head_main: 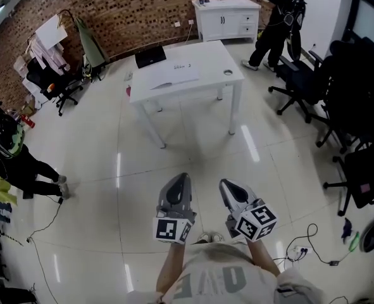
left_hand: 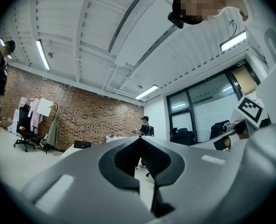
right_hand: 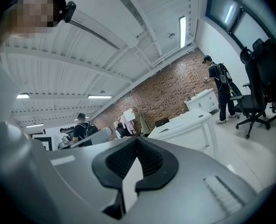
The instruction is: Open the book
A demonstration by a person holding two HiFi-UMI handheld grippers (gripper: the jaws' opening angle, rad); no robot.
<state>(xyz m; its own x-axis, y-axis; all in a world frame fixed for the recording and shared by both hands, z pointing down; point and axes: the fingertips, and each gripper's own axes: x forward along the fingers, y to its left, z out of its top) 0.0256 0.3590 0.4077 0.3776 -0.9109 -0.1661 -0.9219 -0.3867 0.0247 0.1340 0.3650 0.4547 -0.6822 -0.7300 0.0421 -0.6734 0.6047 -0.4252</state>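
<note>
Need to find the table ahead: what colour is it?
White. The rectangular four-legged table shows best in the head view.

A white table (head_main: 207,54) stands on the glossy pale tiled floor (head_main: 111,170). A flat black case (head_main: 150,57) lies at the table's far left corner, and a flat white book (head_main: 174,76) lies near the middle toward the near edge. A small dark round thing (head_main: 228,72), too small to identify, sits by the right edge.

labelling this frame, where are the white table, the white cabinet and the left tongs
white table (head_main: 209,56), head view, bare patch of its top
white cabinet (head_main: 223,24), head view, its front doors
left tongs (head_main: 184,177), head view, the shut tips
</note>
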